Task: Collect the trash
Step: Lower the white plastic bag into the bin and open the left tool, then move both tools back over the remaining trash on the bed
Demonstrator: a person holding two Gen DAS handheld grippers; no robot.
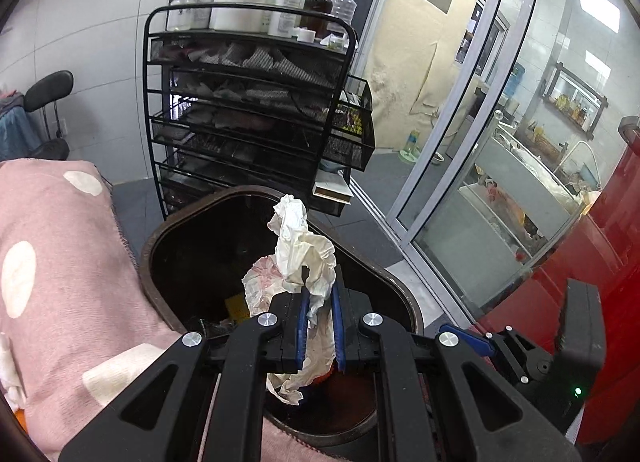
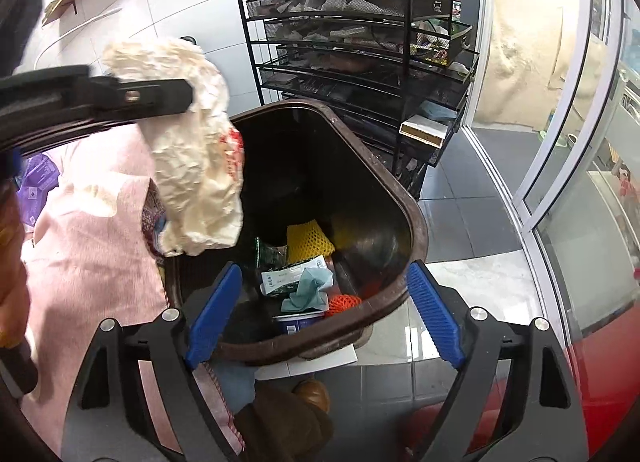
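Note:
My left gripper (image 1: 319, 294) is shut on a crumpled white plastic bag (image 1: 304, 250) and holds it above the open dark brown trash bin (image 1: 160, 234). In the right wrist view the same bag (image 2: 196, 149) hangs from the left gripper's finger (image 2: 160, 95) over the left rim of the bin (image 2: 416, 229). My right gripper (image 2: 326, 302) is open and empty, its blue pads (image 2: 436, 314) spread over the bin's near rim. It also shows at the right of the left wrist view (image 1: 520, 342). The bin holds wrappers, yellow foam net (image 2: 310, 244) and other trash.
A pink blanket with white dots (image 1: 60, 262) lies left of the bin. A black wire rack (image 1: 248, 113) with bottles on top stands behind it. A glass sliding door (image 1: 480, 141) is to the right. A red surface (image 1: 600, 262) is at far right.

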